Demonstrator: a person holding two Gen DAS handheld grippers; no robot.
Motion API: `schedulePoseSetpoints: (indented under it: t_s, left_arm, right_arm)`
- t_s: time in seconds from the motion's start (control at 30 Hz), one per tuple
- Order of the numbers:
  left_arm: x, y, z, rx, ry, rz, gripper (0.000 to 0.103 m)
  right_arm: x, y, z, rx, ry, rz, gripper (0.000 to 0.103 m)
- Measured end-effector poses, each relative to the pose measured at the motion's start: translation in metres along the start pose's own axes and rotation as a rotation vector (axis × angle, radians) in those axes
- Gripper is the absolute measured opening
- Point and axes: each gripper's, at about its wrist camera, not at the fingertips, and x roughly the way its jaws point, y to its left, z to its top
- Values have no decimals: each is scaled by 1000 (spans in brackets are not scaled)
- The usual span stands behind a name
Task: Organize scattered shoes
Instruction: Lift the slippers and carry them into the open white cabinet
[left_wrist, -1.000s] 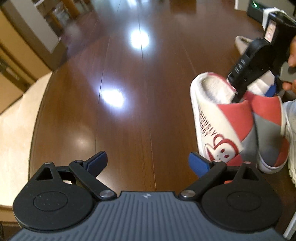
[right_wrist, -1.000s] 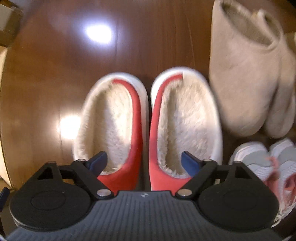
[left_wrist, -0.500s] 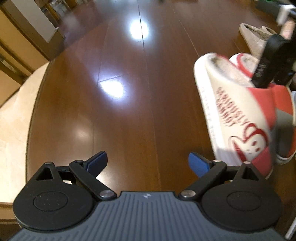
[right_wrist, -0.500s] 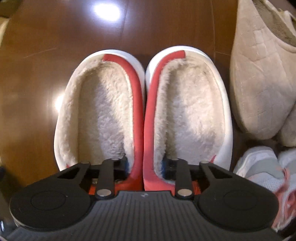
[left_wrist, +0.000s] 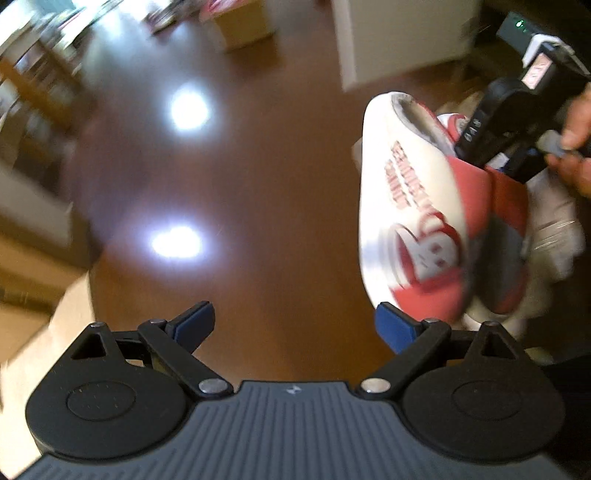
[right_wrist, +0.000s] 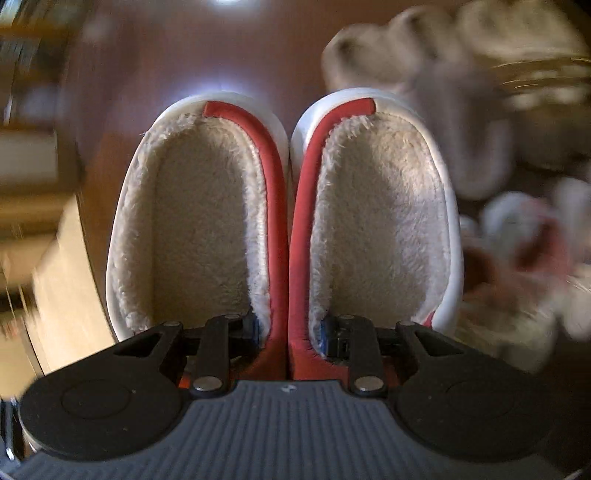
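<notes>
We hold the pair of red-and-white slippers (right_wrist: 284, 229) pinched together by their inner walls in the right gripper (right_wrist: 290, 332), apparently off the wooden floor (left_wrist: 266, 184). Our left gripper (left_wrist: 295, 325) hangs spread and empty. Beige slippers (right_wrist: 424, 55) and sneakers (right_wrist: 524, 236) remain unsorted.

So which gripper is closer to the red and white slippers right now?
Right. The right gripper is clamped on the slippers' inner walls; the left gripper is open, empty, off to their side.

two slippers (right_wrist: 284, 236) side by side, touching; boots (right_wrist: 461, 74) behind-right, sneakers (right_wrist: 524, 258) right of them.
</notes>
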Motion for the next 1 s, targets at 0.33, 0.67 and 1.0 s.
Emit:
schedulePoseSetpoints:
  t_s: [0.33, 0.67, 1.0]
  left_arm:
    - [-138, -91, 154, 207, -60, -180, 96]
    - [-82, -178, 257, 562, -284, -394, 96]
    - [-12, -230, 329, 805, -445, -626, 96]
  right_arm:
    - [-334, -66, 10, 314, -430, -81, 24]
    - [-417, -105, 57, 597, -666, -187, 25]
    - [-419, -106, 98, 850, -706, -340, 25]
